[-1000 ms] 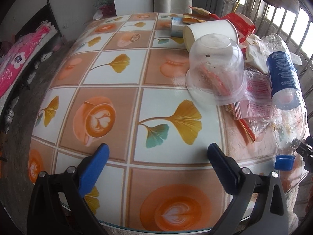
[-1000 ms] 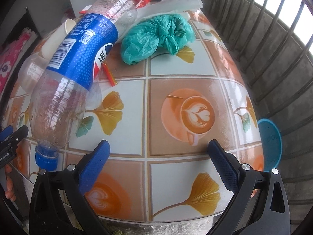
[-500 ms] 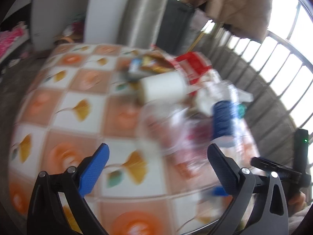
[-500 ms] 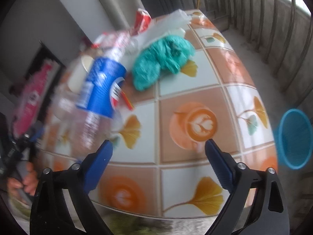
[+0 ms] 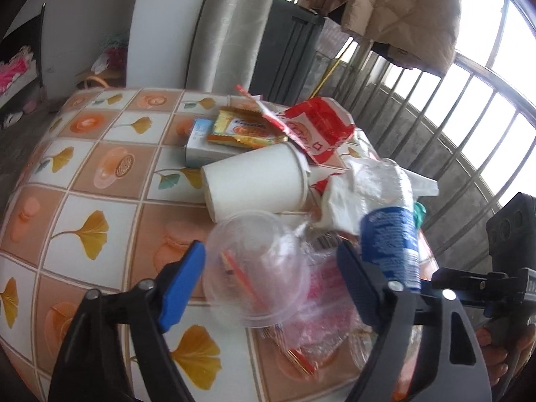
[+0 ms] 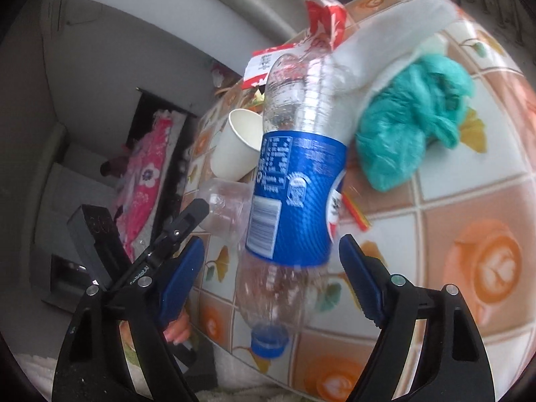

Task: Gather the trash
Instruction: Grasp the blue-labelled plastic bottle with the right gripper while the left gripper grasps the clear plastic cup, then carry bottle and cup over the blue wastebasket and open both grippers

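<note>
I've swung both claws onto the pile, jaws just closing yet gripping nothing: left gripper [image 5: 269, 279] straddles the clear dome lid [image 5: 256, 268], right gripper [image 6: 271, 273] frames the plastic bottle [image 6: 294, 181] at centre.

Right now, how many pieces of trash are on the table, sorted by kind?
Plastic bottle: 1
Paper cup: 1
Clear plastic cup: 1
Green plastic bag: 1
Small carton: 1
Snack wrappers, yellow and red: 2
Clear crinkled bag: 1
White tissue: 1
Total: 9 that can be told apart; the pile may hide more.
</note>
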A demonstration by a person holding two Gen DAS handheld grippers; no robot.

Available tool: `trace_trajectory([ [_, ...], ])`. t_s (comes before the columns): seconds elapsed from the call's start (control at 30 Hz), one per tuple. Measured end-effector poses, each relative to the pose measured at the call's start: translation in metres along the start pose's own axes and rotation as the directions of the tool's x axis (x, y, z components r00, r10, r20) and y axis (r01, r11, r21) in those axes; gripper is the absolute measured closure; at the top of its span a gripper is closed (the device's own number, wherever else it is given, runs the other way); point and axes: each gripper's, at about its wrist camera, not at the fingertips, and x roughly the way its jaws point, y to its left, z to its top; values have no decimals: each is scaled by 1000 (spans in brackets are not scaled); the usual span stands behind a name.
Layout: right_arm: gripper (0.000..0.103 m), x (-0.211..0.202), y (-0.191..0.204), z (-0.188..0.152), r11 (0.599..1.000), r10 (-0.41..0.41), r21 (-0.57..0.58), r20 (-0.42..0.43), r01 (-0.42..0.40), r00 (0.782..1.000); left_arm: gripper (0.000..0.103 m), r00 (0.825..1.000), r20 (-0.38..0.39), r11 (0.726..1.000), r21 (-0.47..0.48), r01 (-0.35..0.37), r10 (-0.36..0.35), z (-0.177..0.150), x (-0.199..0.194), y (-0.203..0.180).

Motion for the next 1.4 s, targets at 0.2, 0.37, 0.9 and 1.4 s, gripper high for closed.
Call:
trace_trajectory([
  [0.2,45,22,-2,-6,998,-3,57,-40,5,999,45,1000,5,999,-36,11,-10,2,5,9],
  [0.37,42,14,-7,-9,996,20,90,-60,-15,998,41,1000,-3,997,-70,22,-22,5,7,12],
  [0.9,47,-3,-8,-28,993,56,102,-29,-52,998,40,998,60,1000,-20,21,-20,11,5,4],
  [1.4,48,-126,-37,-63,962,241,79,193,-260,951,40,968,166,976,143,165,-188,28,-94,-79],
])
